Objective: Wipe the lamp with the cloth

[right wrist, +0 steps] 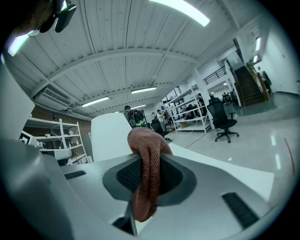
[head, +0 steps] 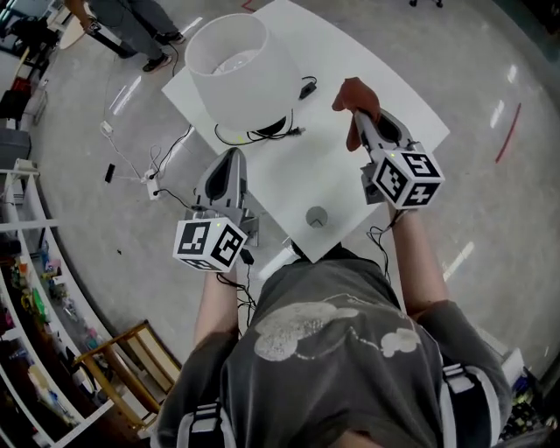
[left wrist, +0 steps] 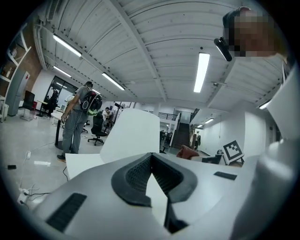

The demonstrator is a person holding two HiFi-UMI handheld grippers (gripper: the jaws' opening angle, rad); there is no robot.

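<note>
The lamp (head: 236, 70), with a wide white shade, stands at the far left of the white table (head: 328, 166). In the right gripper view the shade (right wrist: 108, 133) rises to the left beyond the jaws. My right gripper (head: 360, 119) is shut on a reddish-brown cloth (head: 356, 94), held above the table to the right of the lamp and apart from it. The cloth (right wrist: 147, 150) bunches out over the jaw tips of the right gripper (right wrist: 149, 164). My left gripper (head: 232, 157) hovers just in front of the lamp base, jaws shut with nothing in them. The left gripper (left wrist: 151, 158) faces the shade (left wrist: 133, 133).
A black cable (head: 273, 133) coils round the lamp base, with a plug (head: 307, 87) lying beside it. A small grey round object (head: 316, 217) sits near the table's front corner. A person (head: 131, 22) stands beyond the table. Shelves (head: 26, 289) and a wooden chair (head: 131, 359) are at left.
</note>
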